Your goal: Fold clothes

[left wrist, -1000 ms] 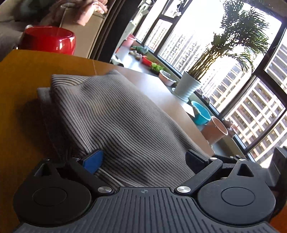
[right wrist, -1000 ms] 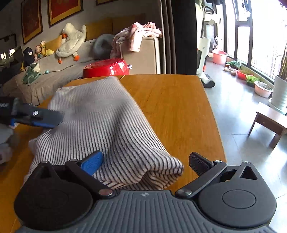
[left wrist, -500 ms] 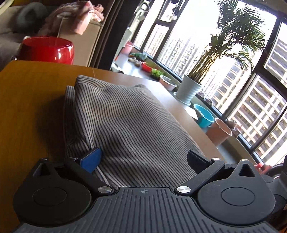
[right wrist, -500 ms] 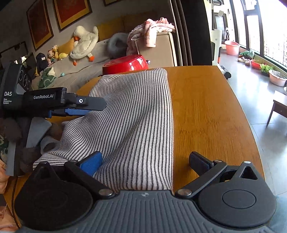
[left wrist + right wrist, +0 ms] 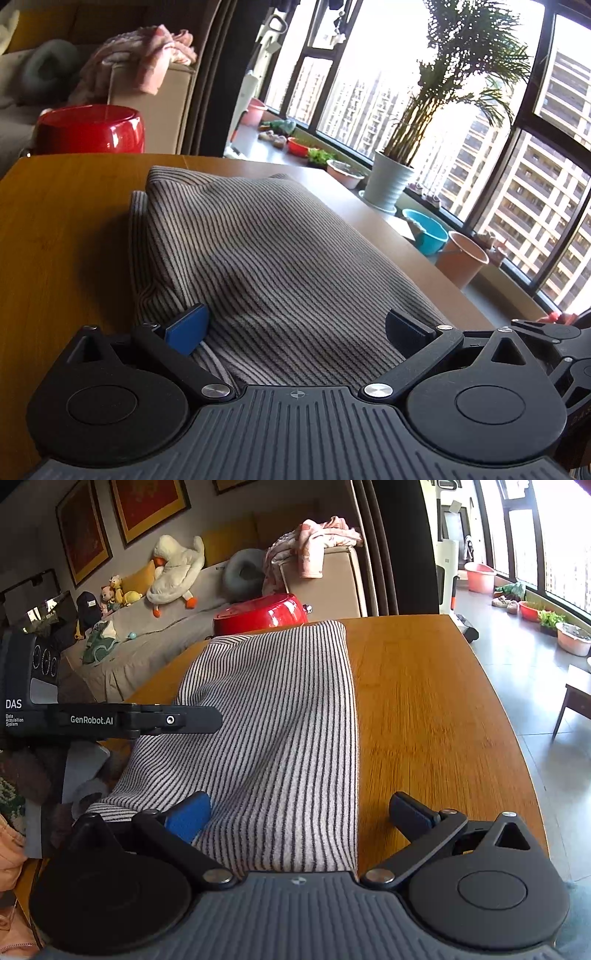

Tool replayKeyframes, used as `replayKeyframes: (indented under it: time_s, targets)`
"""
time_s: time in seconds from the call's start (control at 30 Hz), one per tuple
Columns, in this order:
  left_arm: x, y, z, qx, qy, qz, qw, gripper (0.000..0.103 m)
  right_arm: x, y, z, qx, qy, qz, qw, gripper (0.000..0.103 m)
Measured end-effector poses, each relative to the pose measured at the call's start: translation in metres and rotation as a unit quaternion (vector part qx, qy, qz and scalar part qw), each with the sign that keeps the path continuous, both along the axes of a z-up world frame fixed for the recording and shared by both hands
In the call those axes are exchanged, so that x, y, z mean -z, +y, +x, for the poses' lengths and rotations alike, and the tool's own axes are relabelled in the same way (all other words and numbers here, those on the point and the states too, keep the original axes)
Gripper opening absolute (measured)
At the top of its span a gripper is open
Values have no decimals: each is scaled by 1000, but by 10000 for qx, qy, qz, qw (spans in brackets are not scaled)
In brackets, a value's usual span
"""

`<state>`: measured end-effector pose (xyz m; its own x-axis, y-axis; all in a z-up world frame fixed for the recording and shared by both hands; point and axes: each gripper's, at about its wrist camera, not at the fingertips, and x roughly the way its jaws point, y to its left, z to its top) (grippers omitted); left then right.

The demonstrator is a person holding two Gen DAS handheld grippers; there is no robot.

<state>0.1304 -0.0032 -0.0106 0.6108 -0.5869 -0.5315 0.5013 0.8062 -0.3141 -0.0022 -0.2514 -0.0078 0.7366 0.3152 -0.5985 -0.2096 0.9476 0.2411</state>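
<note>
Right wrist view shows the grey-and-black striped knit garment [image 5: 273, 738] now folded flat along the wooden table's [image 5: 424, 709] left edge, no longer bunched. Both the right gripper [image 5: 299, 812] and left gripper [image 5: 297, 325] are spread wide, released; this fold seems complete.

Big wooden table [image 5: 424, 709] with a shiny red pot [image 5: 264, 613] just past its far edge. Behind that there's a beige sofa [image 5: 332, 579] with a pink blanket [image 5: 314, 542] dumped over its arm, plus a white plush duck [image 5: 173, 572] and a grey ring cushion [image 5: 243, 572] on the seat (a few smaller toys too). By the windows: a potted palm [image 5: 391, 181], a teal basin [image 5: 426, 232] and a pinkish bucket [image 5: 461, 264].
</note>
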Motion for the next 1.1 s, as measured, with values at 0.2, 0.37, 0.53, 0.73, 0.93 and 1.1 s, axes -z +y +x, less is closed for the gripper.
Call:
replayKeyframes:
  time_s: [0.2,0.37,0.53,0.73,0.93,1.1]
  targets:
    - [3,4,-1,-42,-29,-122,9999,103,0,0,-1,-6,0,11,10000,103]
    - [4,8,-2,-81,-39,-213,9997,103,-1,-2,-6,67,-63,25,10000,103]
    - [3,11,-1,-107,-32,-281,9995,103,-30,12,-24,-3,-964,-499,9941,101]
    - [-8,21,-6,-444,107,-187,9988,103,-34,31,-18,-563,-849,-543,9933,79]
    - [-23,43,-16,-794,-25,271,9965,103,-16,35,-12,-674,-434,-889,9928,84]
    - [-33,51,-27,-880,-215,405,9951,103,-37,55,-24,-1062,-899,-1359,9809,80]
